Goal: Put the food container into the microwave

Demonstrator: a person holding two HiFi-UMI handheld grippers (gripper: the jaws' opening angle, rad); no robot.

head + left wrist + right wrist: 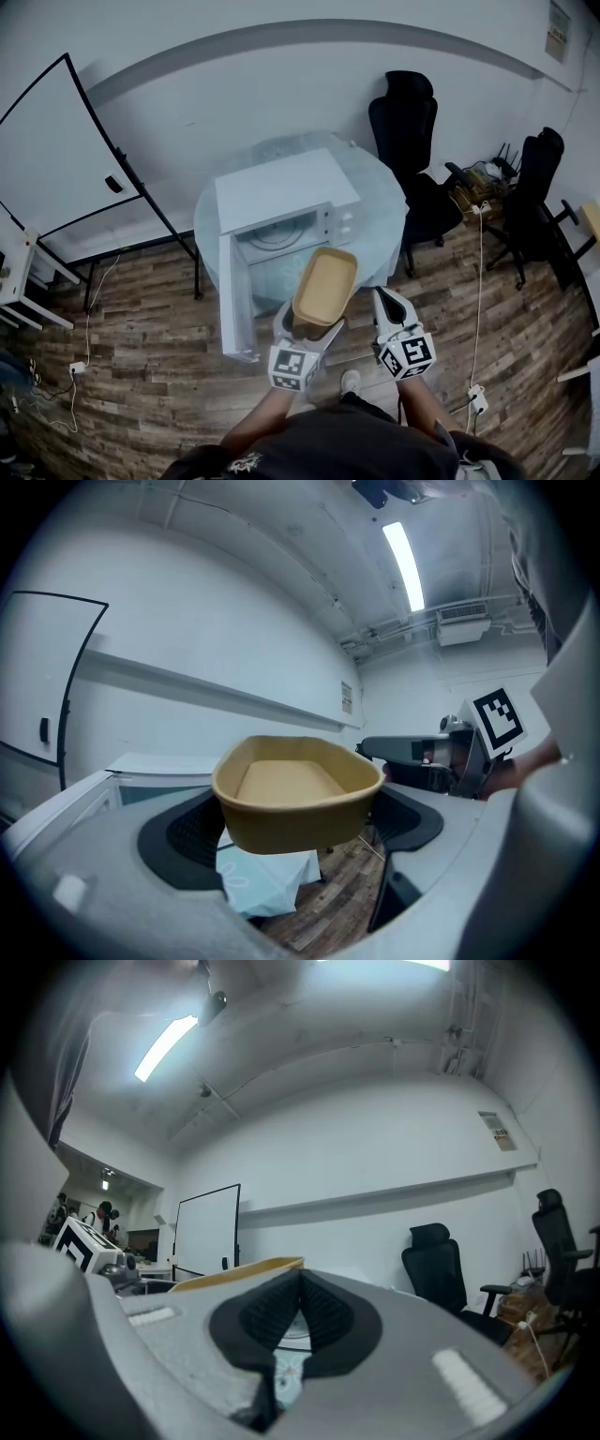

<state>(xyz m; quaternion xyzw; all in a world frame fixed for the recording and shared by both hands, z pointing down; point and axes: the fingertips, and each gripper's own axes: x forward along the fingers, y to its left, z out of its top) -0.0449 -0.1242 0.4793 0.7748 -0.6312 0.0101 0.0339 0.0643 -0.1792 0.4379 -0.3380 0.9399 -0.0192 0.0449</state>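
Note:
A tan, empty food container (325, 286) hangs in the air in front of the white microwave (281, 202), whose door (234, 300) stands swung open to the left. My left gripper (305, 336) is shut on the container's near end; in the left gripper view the container (298, 794) fills the space between the jaws. My right gripper (386, 309) is just right of the container, shut with nothing between its pads (323, 1321). In the right gripper view the container's rim (246, 1272) shows past the left jaw.
The microwave sits on a round glass table (375, 202). Two black office chairs (412, 141) (534, 187) stand at the right, a whiteboard (56, 159) at the left. The floor is wood planks, with cables and a power strip (476, 398).

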